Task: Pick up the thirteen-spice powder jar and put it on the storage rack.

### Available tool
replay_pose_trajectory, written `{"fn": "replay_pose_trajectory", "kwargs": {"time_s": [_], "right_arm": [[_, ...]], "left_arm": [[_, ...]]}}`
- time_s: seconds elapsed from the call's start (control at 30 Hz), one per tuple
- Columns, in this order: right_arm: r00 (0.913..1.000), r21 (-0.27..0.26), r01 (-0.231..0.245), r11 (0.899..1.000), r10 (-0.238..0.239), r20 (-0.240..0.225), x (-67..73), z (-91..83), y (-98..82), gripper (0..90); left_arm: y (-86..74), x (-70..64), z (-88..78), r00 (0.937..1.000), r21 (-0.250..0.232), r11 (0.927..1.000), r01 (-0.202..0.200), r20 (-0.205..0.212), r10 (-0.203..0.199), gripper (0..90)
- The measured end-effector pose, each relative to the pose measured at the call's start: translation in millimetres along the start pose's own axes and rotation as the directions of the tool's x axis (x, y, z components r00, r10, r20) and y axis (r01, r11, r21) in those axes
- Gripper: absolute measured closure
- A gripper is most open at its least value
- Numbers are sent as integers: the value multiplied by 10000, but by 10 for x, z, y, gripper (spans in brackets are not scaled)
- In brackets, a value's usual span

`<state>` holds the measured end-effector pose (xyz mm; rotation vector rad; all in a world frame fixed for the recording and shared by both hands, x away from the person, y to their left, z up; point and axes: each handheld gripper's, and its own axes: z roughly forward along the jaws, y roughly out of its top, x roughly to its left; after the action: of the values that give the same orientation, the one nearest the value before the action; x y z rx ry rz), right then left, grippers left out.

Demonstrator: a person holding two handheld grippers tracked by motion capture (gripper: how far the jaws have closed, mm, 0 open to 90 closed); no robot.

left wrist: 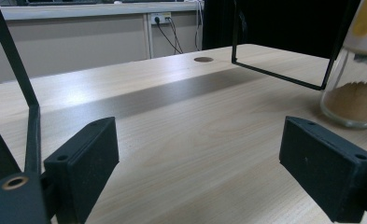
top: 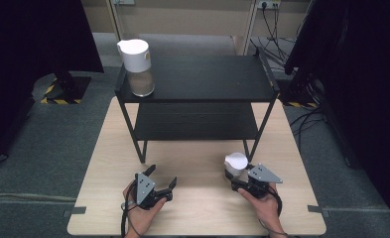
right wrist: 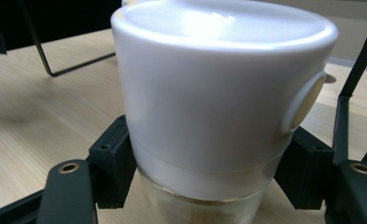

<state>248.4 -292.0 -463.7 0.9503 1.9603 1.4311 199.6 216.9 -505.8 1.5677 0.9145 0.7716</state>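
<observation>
Right gripper (top: 238, 179) clamped on white-lidded glass jar (right wrist: 223, 107) near table's (top: 202, 208) front-right edge — pads bite at lid seam, so lifting may pop the lid or slip. Left gripper (top: 159, 184) wide open, empty, front-left.

The table (top: 197, 208) is light wood, smooth, with a soft shine. The rack (top: 197, 79) looks like thin black metal, matt on top. The near jar (right wrist: 218, 102) has a smooth, shiny white plastic lid over clear glass, with brown powder inside. The far jar (top: 137, 67) looks the same. The right gripper (right wrist: 209, 186) has matt black plastic jaws.
</observation>
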Motion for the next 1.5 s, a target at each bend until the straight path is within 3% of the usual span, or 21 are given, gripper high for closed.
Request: {"fn": "replay_pose_trajectory", "kwargs": {"time_s": [0.53, 1.5], "right_arm": [[9998, -1531, 145, 9881, -119, 181, 87, -251, 226, 310], [9983, -2916, 256, 9562, -94, 567, 115, -366, 634, 310]], "left_arm": [[2, -4, 0, 10000, 11, 10000, -26, -14, 26, 113], [3, -6, 0, 10000, 19, 10000, -39, -21, 39, 113]]}}
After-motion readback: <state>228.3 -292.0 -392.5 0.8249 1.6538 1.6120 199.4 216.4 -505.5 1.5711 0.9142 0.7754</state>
